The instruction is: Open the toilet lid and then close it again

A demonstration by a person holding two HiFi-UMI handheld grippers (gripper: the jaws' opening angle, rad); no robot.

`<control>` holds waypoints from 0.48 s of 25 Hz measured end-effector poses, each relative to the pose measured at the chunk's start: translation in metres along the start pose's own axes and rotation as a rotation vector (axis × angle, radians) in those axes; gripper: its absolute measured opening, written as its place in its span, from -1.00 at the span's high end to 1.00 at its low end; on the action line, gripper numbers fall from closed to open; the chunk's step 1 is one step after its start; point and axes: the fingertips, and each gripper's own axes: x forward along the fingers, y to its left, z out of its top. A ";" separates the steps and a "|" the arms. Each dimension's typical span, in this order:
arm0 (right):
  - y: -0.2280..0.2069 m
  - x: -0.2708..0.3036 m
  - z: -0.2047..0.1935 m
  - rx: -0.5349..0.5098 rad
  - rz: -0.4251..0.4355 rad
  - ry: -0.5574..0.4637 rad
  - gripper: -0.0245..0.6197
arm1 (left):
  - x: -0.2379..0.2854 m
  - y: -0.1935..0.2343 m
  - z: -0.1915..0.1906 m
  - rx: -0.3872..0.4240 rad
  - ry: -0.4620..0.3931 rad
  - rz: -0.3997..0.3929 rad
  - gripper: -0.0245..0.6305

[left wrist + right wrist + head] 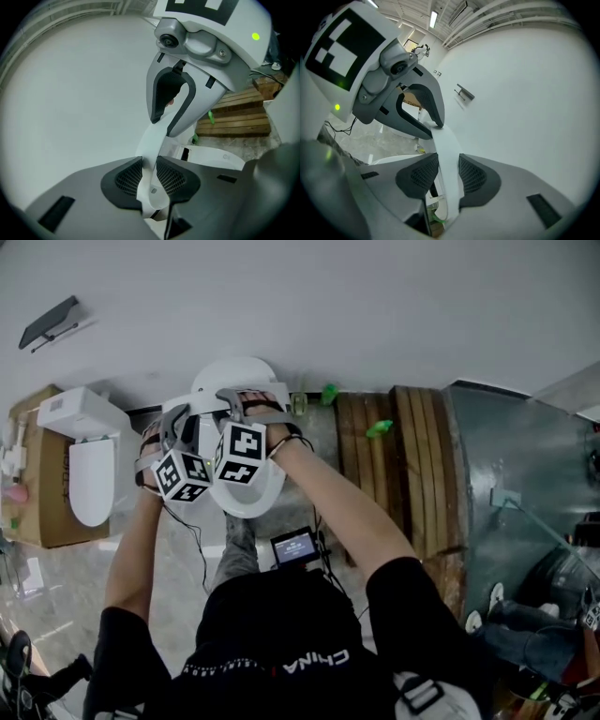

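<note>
Lid: white plastic toilet lid (151, 145) tilted up off the white seat ring (251, 507), near the far wall | Grip: left gripper (150, 177) and right gripper (449, 176) side by side, each clamped on its rim | Progress: I judge the opening part done; full raise and closing remain | Surroundings: brown wooden pallet (394, 456) to the right.

I have both arms stretched forward, my left arm (127, 563) and right arm (352, 521) drawing together at the wrists. My left gripper (149, 177) and right gripper (449, 176) sit side by side, close together, both angled forward and somewhat downward. Each has its jaws pinched onto the thin edge of the toilet lid (152, 138), with a mesh pad pressing either face.
</note>
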 end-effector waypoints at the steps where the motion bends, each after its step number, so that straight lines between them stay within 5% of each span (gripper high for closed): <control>1: -0.007 0.004 0.001 0.005 0.002 0.005 0.49 | 0.004 0.007 0.002 -0.001 -0.011 -0.005 0.62; 12: -0.107 0.067 0.019 0.060 -0.055 0.088 0.51 | 0.073 0.099 0.020 0.082 -0.147 -0.035 0.69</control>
